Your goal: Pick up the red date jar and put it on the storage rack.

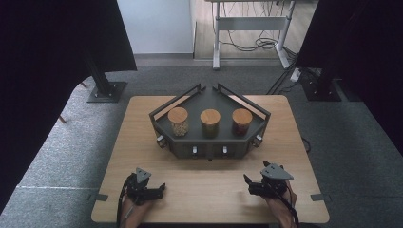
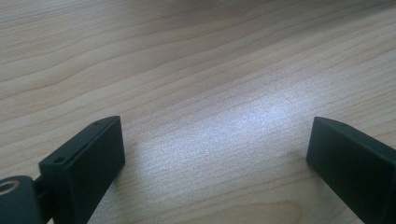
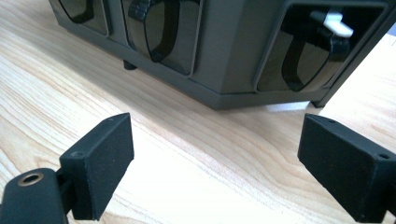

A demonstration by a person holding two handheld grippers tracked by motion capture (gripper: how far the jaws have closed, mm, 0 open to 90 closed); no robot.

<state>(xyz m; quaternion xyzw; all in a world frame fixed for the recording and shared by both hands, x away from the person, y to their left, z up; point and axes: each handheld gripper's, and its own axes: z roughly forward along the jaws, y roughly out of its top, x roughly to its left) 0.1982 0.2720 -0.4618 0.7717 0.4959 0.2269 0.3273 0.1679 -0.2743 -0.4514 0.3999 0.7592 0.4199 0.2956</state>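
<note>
1. A dark grey corner rack (image 1: 209, 142) stands mid-table (image 1: 142, 142), carrying three cork-lidded jars (image 1: 210, 122) in a row.
2. The left gripper (image 1: 154, 191) lies near the rack's front left, jaws spread wide over bare wood, holding nothing.
3. The right gripper (image 1: 252, 185) sits near the rack's front right, jaws spread and empty, facing the rack's lower front panels (image 3: 224, 51).

The rack (image 3: 224, 60) is cut off at the top in the right gripper view; the jars' (image 1: 210, 123) contents are too small to tell.
</note>
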